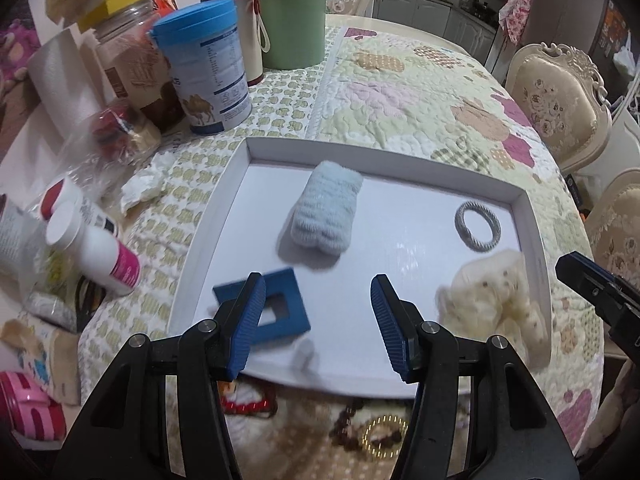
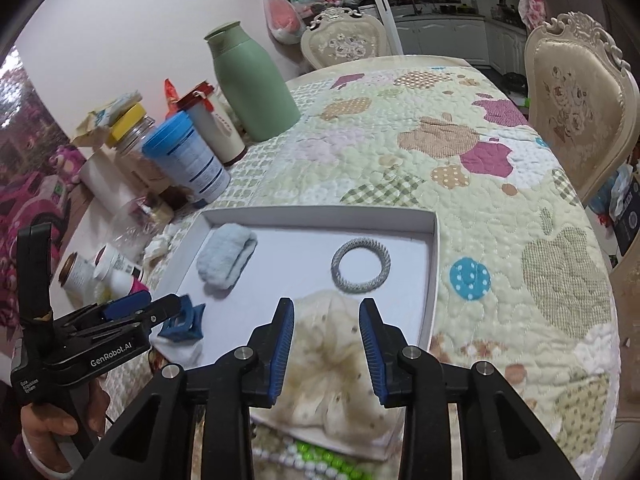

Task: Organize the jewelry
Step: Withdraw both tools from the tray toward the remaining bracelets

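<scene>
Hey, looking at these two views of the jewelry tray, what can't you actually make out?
- Beads below the white tray: left wrist view, blurred and partly behind the left gripper.
- Green and white beads: right wrist view, cut off between the right gripper arms.
- Cream scrunchie: blurred, fingers cover its sides.
- Blue square clip: left finger hides one edge.
- Blue-lidded can: label too small to read.

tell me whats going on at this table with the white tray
A person is sorting accessories into a shallow white tray with a handheld gripper in each hand. The left gripper is open above a blue square hair clip. The right gripper is open over a cream fluffy scrunchie, not pressing it. A pale blue fuzzy scrunchie and a silver woven ring already lie in the tray.
</scene>
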A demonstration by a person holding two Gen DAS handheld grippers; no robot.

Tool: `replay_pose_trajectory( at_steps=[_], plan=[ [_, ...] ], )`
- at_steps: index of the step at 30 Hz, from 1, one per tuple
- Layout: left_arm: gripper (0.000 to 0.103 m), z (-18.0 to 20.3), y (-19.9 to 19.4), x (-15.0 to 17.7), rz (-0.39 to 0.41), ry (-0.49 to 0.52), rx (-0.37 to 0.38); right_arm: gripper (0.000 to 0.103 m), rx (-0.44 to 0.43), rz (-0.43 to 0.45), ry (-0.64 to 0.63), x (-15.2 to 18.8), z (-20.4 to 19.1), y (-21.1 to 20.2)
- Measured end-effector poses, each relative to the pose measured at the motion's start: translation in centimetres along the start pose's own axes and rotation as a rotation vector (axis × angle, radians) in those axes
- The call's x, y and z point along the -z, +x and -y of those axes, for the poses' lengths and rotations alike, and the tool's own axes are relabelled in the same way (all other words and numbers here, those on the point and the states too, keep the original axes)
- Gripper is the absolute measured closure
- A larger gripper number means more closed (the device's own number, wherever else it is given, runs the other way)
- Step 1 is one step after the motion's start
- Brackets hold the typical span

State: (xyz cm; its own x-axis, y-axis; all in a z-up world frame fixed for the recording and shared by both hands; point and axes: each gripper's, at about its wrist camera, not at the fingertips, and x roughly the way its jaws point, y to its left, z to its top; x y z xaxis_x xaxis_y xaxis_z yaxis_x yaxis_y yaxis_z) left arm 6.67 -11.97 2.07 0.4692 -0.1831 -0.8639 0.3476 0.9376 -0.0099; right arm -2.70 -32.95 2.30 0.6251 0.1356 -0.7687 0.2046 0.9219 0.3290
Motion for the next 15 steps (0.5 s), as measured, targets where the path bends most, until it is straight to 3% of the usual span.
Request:
replay_pose_trajectory(
  at_steps=[15],
  plan=[
    [0.048, -0.2, -4.9, 5.3, 0.042, -0.032, -0.048, 0.069, -0.015, 0.003, -0.077, 4.1, -1.6, -4.5]
  ],
)
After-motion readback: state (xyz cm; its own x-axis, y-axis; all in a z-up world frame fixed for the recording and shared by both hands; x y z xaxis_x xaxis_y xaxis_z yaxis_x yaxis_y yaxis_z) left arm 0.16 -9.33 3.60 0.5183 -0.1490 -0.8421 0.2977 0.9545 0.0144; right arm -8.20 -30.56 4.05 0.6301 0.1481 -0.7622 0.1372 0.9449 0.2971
